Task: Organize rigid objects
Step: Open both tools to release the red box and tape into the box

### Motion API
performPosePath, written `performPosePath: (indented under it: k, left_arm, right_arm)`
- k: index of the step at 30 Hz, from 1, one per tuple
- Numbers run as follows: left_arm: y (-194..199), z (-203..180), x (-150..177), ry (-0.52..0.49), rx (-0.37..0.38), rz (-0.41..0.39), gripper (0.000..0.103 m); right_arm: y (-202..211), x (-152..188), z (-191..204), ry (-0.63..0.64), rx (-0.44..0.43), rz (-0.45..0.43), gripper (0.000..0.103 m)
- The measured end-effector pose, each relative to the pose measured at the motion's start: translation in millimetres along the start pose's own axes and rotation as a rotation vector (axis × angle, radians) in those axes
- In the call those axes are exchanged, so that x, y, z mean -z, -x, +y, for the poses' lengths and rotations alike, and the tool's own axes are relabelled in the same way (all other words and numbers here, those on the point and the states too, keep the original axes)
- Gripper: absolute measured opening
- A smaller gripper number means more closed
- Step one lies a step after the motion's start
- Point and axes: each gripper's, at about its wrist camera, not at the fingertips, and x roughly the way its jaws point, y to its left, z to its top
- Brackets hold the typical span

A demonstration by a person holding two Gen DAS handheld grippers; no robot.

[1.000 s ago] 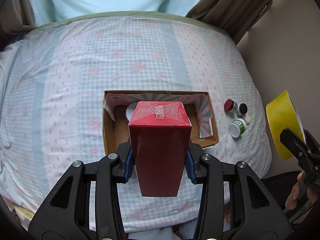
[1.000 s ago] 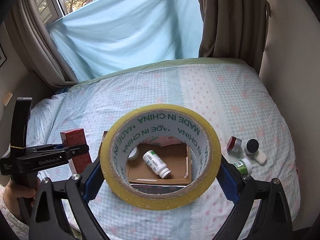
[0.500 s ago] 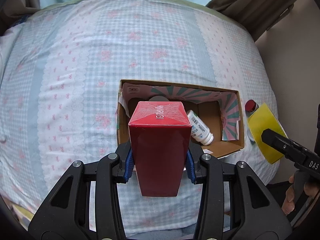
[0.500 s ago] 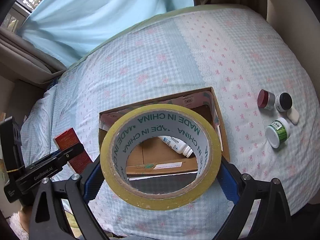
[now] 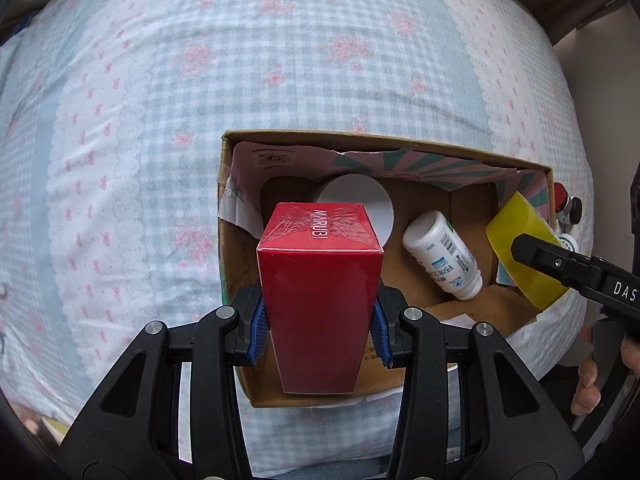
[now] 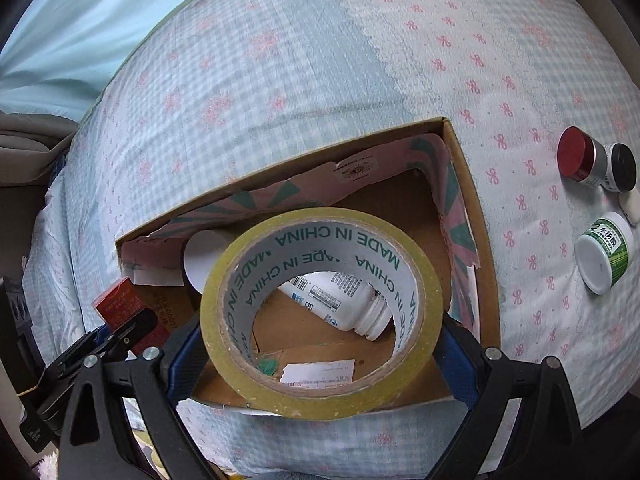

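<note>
A: Where is the red box point(image 5: 318, 280)?

B: Clamped upright between the blue pads of the left gripper point(image 5: 319, 330), above the left end of the open cardboard box point(image 5: 360, 138). Its top reads MARUBI. The right wrist view shows it at the carton's left edge.

A: And the tape?

B: The yellow tape roll point(image 6: 320, 308) is pinched across its width by the right gripper point(image 6: 316, 344), over the carton's near right part. "MADE IN CHINA" runs round the inner core.

A: What lies inside the carton?

B: A white pill bottle point(image 5: 442, 254) on its side on the brown floor, cap toward the near wall, and a white round disc point(image 5: 360, 204) standing toward the far left corner. Pink and green patterned flaps line the inner walls.

A: Anything outside it?

B: On the checked bedsheet point(image 6: 280, 60), right of the carton, a red-capped jar point(image 6: 576, 154) touches a black-capped jar point(image 6: 620, 168); a green-labelled white jar point(image 6: 604, 252) lies nearer, just beside a small white piece.
</note>
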Motion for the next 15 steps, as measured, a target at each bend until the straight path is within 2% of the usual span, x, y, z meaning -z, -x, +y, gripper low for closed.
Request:
performPosePath:
  k: [7,11,12,13,14,15]
  left_arm:
    - [-18.1,-7.8,-5.8,-0.043,-0.03,0.065,0.038]
    - [-14.5,-12.2,-5.8,-0.078,0.005,0.061,0.038]
    - [-13.8,-15.5,-6.6,-0.101,-0.007,0.066,0.047]
    - [-12.9,-19.8,-7.8,-0.123,-0.022,0.068,0.078]
    - [-11.6,-23.2,-8.8,-0.141,-0.035,0.066,0.099]
    - [-9.8,-25.1,-9.4,-0.149,-0.037,0.052,0.103]
  right_arm:
    - [-20.7,-12.1,-9.8,-0.041,-0.026,0.06,0.096]
    - [-30.4,-16.3,-12.3,-0.043,-0.024,0.087,0.096]
    - [-31.8,-17.2,-11.8,-0.04,-0.023,0.08,0.097]
    - [-32.2,-18.0,-10.9,-0.032,-0.015,0.066,0.097]
    - [-31.9,-18.1,-10.1,-0.026,0.003,0.055,0.097]
    - [-32.6,-19.1,-9.6,-0.026,0.03,0.054,0.099]
